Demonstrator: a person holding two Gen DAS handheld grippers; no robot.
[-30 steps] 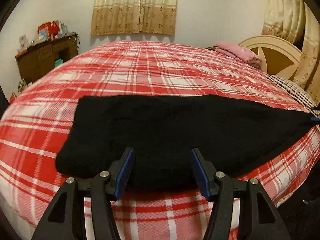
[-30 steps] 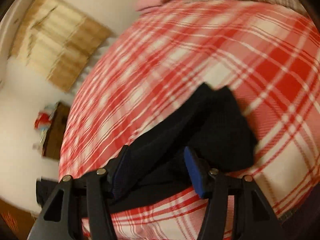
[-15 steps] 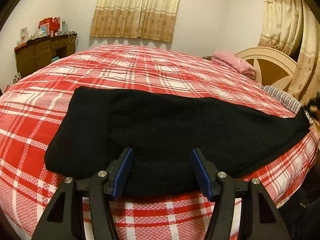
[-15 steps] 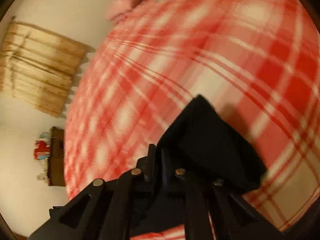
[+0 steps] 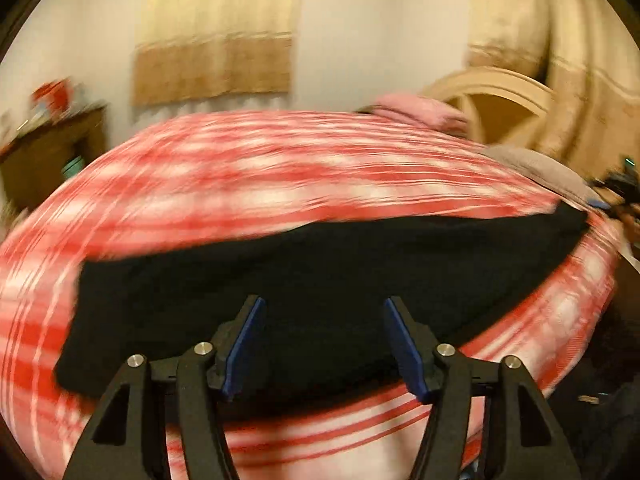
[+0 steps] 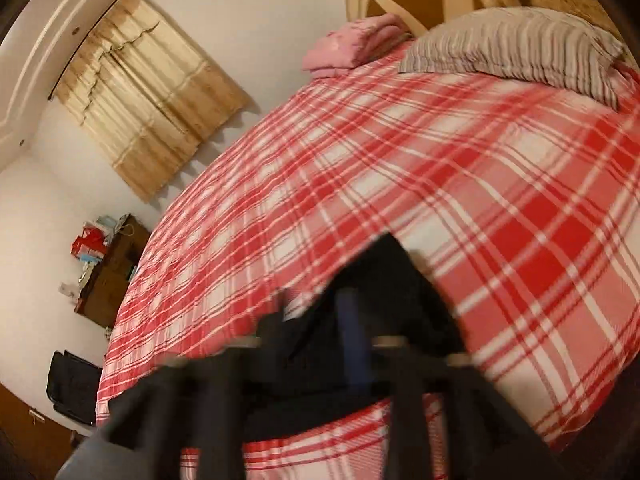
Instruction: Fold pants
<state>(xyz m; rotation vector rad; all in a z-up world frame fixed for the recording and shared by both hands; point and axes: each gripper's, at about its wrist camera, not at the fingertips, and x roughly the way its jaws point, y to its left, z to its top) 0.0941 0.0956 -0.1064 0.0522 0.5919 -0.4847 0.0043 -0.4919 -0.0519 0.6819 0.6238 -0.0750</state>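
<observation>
Black pants [image 5: 320, 276] lie stretched lengthwise across the near part of a red and white plaid bed [image 5: 280, 168]. My left gripper [image 5: 324, 344] is open and empty, its blue-padded fingers spread just above the pants' near edge. In the right wrist view the far end of the pants [image 6: 384, 280] sits on the plaid cover. My right gripper [image 6: 320, 320] is blurred by motion; it looks shut on that end of the pants. The right gripper also shows small at the far right of the left wrist view [image 5: 604, 200].
A striped pillow [image 6: 520, 48] and a folded pink cloth [image 6: 352, 44] lie at the head of the bed by a cream headboard [image 5: 492, 96]. A wooden dresser [image 6: 108, 276] stands by the wall at left. Curtains [image 6: 144, 92] hang behind.
My right gripper closed on the end of the pants and is now moving, its view swinging up. The left gripper stayed open while its view shifted and blurred.
</observation>
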